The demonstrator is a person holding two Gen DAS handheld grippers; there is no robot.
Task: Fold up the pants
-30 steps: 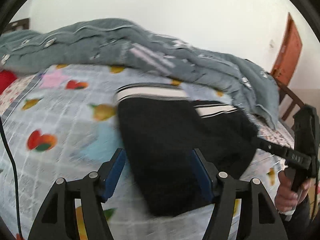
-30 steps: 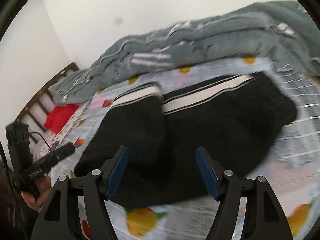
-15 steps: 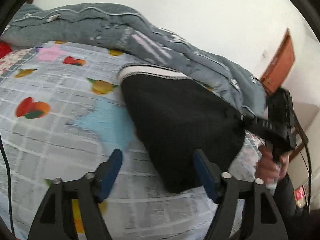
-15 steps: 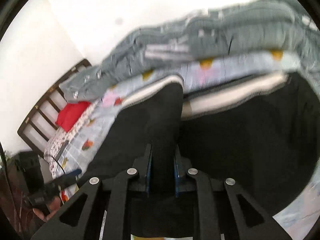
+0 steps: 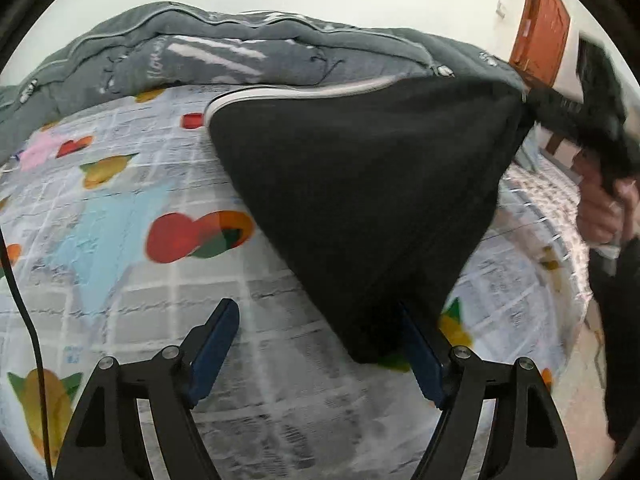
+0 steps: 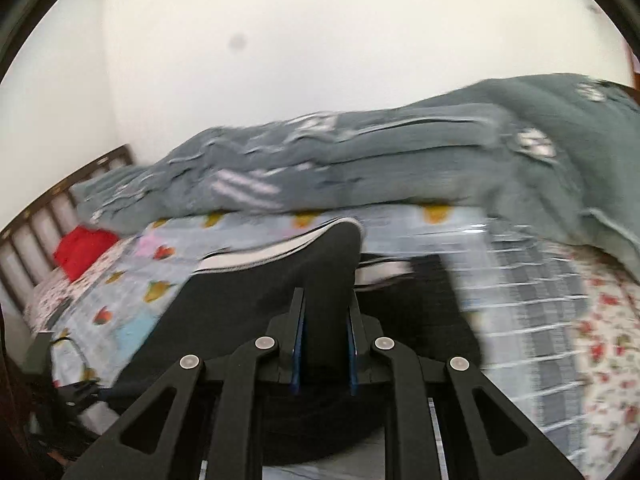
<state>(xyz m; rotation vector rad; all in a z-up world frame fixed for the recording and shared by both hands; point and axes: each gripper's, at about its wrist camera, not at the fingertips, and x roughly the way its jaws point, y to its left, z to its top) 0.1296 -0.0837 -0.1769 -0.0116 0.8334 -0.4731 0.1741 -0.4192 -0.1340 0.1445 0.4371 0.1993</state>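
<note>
Home bedroom: bed [image 5: 120, 280] (fruit-print sheet), quilt [image 5: 240, 60].

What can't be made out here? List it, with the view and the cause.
- Pants: lower tip, left wrist view, hidden behind the open left claw.
- Pants: gripped edge, right wrist view, covered by the shut right claw.
- Grey quilt: pattern, right wrist view, motion-blurred.
- Door: left wrist view, cut off by the rim.

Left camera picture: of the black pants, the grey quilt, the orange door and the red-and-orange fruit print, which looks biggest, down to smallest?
1. black pants, near the lens
2. grey quilt, farther back
3 and 4. fruit print and orange door: look alike
</note>
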